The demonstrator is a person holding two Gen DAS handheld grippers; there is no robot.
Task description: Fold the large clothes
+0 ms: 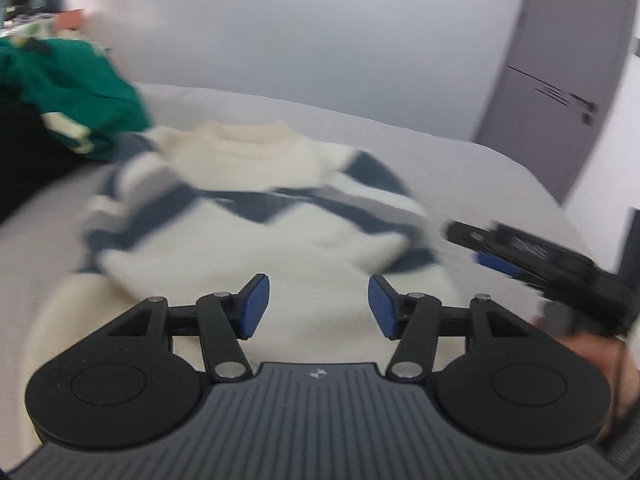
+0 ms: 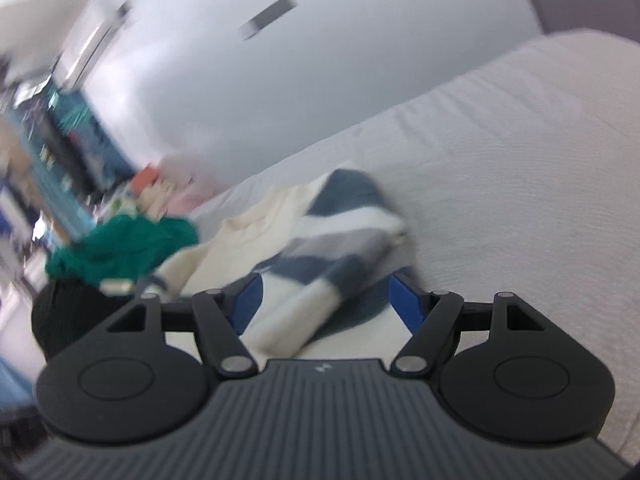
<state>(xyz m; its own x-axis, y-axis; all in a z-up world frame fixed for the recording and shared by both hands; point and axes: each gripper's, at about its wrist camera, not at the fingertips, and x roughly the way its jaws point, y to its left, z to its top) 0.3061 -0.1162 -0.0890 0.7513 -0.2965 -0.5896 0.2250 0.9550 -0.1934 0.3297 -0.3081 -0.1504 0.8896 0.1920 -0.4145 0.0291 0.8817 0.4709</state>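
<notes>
On pale bed, soft, seemingly knitted striped sweater

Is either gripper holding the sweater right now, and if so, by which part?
Neither. The left gripper and the right gripper both stand open above the striped sweater, pads clear of the fabric.

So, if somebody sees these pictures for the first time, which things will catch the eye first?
First the cream sweater with blue and grey stripes, lying on the pale bed cover with both sleeves folded in. Next the green garment, bunched at the bed's far left corner. Near the lens, the left hand-held gripper stands open over the sweater's hem, and the right hand-held gripper is open around the folded sleeve.
</notes>
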